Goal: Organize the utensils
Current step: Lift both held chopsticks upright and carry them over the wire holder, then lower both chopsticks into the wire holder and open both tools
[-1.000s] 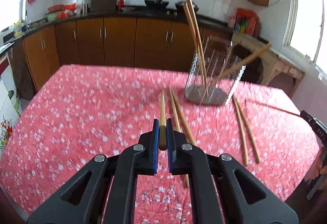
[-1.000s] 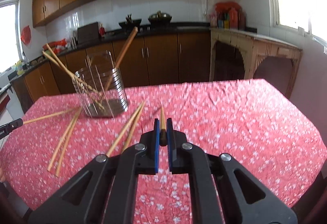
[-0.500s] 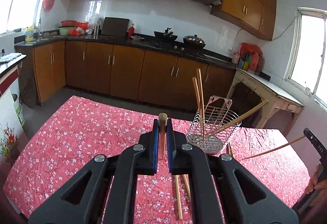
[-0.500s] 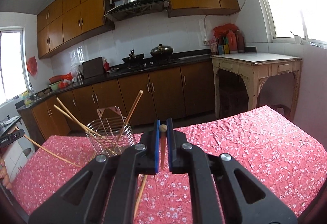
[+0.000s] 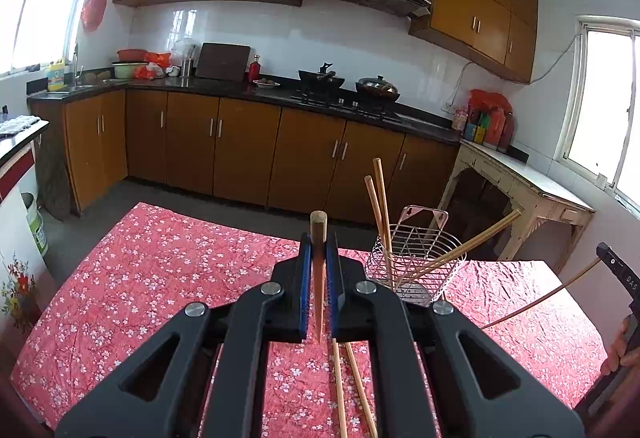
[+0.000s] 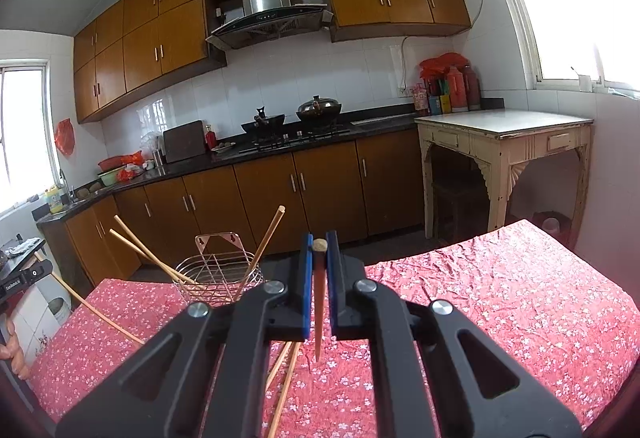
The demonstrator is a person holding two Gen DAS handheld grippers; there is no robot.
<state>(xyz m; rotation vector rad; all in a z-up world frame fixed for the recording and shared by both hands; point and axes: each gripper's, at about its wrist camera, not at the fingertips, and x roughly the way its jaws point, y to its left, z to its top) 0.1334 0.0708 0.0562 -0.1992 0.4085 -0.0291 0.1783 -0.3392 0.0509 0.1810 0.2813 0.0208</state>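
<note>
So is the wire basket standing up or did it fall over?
Standing up. The wire basket sits on the red tablecloth with its open top upward, and three chopsticks lean out of it.

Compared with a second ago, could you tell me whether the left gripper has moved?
Yes. The left gripper, shut on a chopstick, has risen: the wire basket and tablecloth sit lower in its view.

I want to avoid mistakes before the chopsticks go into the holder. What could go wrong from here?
1. The wire holder already has three chopsticks leaning outward; a new one could knock them or tip the holder.
2. Each gripper, left gripper and right gripper, pinches a thin held chopstick that may swivel.
3. The right one's long chopstick could sweep against the holder.
</note>
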